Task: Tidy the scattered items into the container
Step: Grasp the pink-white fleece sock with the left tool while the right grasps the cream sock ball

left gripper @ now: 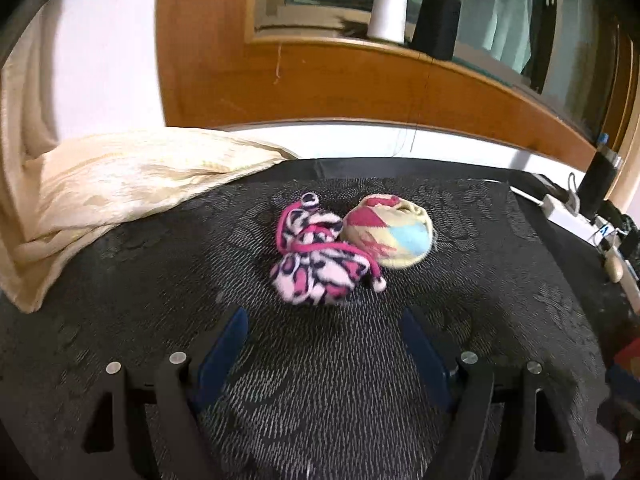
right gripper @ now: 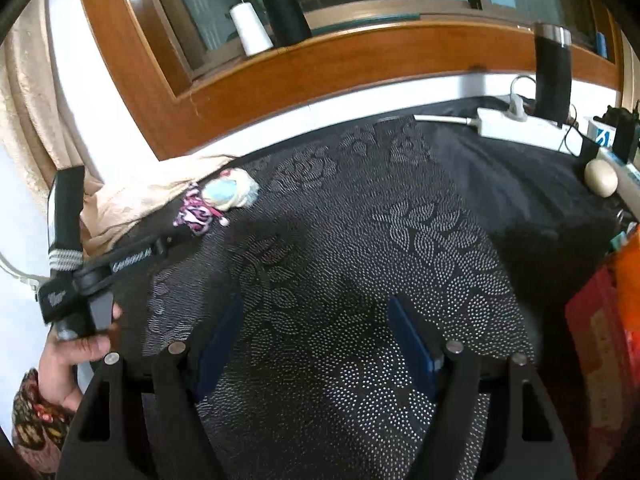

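1. Socks first — a pink leopard-print sock bundle (left gripper: 316,258) lies on the dark patterned tablecloth (left gripper: 320,380), touching a rolled pastel sock ball (left gripper: 390,232) on the bundle's right.
2. My left gripper (left gripper: 324,344) is spread and empty, just short of the bundle.
3. My right gripper (right gripper: 316,340) is likewise spread, well apart from the bundle.
4. Approach step, I judge — next, close on the bundle. No container shows.
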Available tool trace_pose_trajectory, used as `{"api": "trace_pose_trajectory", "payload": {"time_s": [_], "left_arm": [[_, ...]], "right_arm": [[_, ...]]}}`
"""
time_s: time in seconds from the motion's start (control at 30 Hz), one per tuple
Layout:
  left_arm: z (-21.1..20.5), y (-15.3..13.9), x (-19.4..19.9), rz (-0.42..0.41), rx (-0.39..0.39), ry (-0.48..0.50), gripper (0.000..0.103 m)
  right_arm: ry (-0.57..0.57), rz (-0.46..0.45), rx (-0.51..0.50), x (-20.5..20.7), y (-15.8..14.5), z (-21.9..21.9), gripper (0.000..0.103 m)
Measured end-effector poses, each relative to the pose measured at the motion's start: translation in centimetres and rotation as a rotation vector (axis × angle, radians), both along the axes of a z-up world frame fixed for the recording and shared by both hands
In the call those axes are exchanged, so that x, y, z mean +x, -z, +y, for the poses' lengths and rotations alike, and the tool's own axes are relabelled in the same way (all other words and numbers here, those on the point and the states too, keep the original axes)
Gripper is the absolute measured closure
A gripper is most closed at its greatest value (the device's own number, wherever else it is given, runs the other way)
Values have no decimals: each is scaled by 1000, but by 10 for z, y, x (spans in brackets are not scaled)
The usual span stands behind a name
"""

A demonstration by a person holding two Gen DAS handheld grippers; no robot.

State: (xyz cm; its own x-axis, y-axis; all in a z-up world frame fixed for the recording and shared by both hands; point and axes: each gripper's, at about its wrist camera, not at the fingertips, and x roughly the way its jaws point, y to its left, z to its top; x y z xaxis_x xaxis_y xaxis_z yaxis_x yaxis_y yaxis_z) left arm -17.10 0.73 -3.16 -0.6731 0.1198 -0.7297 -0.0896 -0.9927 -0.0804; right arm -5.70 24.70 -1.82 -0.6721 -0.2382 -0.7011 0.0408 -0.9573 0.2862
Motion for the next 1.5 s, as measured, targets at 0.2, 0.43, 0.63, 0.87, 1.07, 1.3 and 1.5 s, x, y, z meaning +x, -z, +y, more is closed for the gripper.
{"api": "trace_pose_trajectory", "payload": {"time_s": [0.2, 0.43, 0.63, 0.87, 1.07, 1.3, 1.5], "left_arm": [[5, 20, -44, -48, -40, -19, 22], [-1, 24, -58, -64, 23, -15, 22], [-2, 21, -48, -41, 47, 5, 50], [-16, 12, -18, -16, 63, -33, 50], [-35, -1, 14, 6, 59, -52, 50], [-56, -6, 48, 35, 75, -67, 50], [-65, -1, 45, 30, 115, -77, 50]], "right_arm": [[-1, -26, -8, -7, 12, 4, 25], [-15, -33, 5, -9, 17, 0, 25], [-7, -32, 25, -9, 19, -1, 25], [-16, -33, 18, -11, 21, -1, 25], [-23, -21, 2, -12, 23, -3, 25], [-39, -41, -10, -17, 31, -8, 25], [-136, -79, 38, -34, 20, -42, 25]]}}
